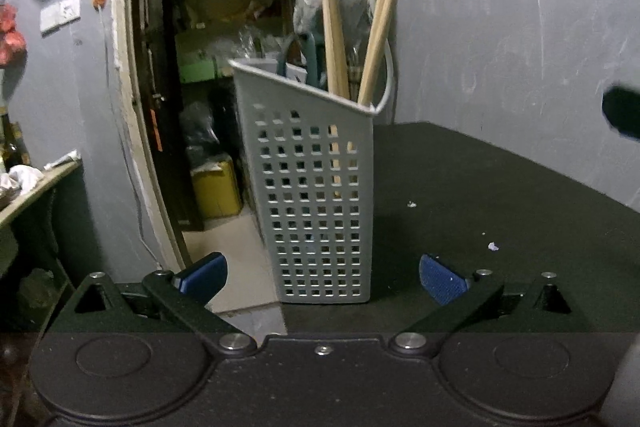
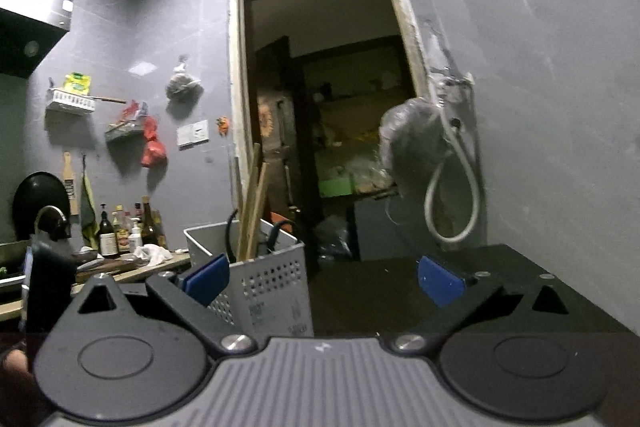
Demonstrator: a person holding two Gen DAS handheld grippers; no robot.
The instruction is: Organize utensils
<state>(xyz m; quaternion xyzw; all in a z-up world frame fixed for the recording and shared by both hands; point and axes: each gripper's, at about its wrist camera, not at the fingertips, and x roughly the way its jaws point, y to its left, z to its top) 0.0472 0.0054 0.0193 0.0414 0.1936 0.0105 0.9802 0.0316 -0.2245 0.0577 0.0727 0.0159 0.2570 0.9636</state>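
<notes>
Utensils, long pale wooden sticks (image 1: 335,39) among them, were already stood in the grey perforated plastic holder (image 1: 320,195) on the dark surface (image 1: 500,195). Both the left gripper (image 1: 323,277) and the right gripper (image 2: 323,277) were seen with fingers spread wide and empty; little was judged left.

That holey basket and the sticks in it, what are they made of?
Basket: probably moulded plastic, matt pale grey, with an even grid of square holes. Sticks: likely bare wood or bamboo, pale tan and unvarnished-looking.

left gripper (image 1: 323,279) spread wide, empty, right gripper (image 2: 323,281) likewise
</notes>
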